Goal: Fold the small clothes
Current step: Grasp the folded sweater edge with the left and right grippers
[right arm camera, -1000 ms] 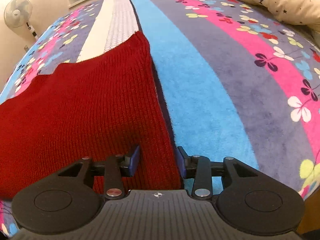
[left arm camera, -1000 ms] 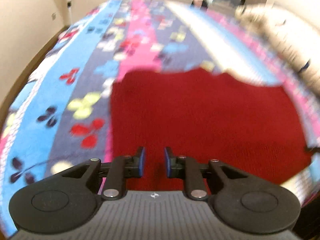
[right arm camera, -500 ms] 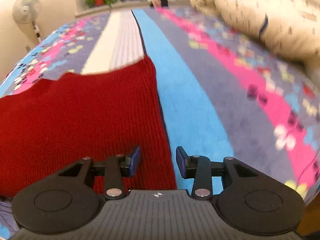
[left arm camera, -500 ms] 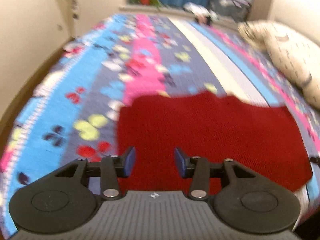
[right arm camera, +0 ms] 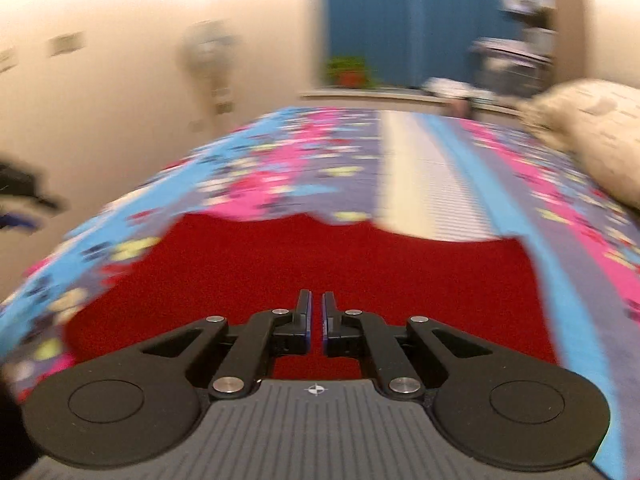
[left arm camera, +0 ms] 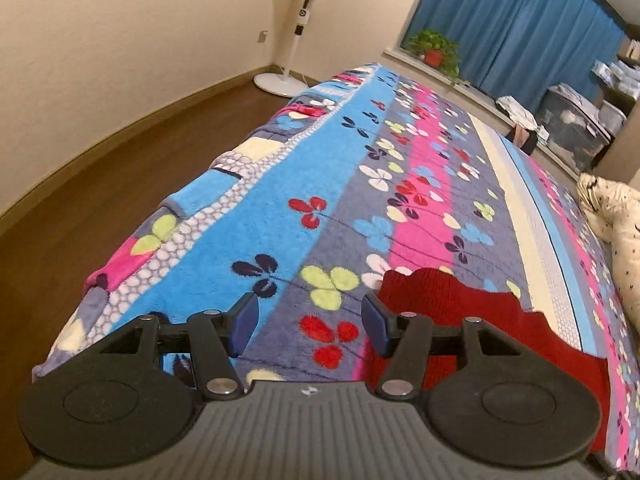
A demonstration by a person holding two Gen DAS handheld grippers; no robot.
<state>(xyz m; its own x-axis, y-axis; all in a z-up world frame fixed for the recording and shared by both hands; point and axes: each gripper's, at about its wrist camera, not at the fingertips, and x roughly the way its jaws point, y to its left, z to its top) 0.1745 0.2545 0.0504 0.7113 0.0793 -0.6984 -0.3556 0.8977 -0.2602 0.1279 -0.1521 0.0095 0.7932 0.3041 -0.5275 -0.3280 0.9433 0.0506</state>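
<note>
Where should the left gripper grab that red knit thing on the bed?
Judging from the left wrist view, pinch the red knit garment at its near-left corner, coming in from the left over the blanket. The left gripper is open beside that exposed edge; it lies flat.

I see a floral striped blanket point(left arm camera: 280, 184) on the bed, standing fan point(left arm camera: 308, 20) in the corner, potted plant point(left arm camera: 434, 50) by blue curtains point(left arm camera: 516, 28), star-print pillow point(left arm camera: 616, 224) far right.
</note>
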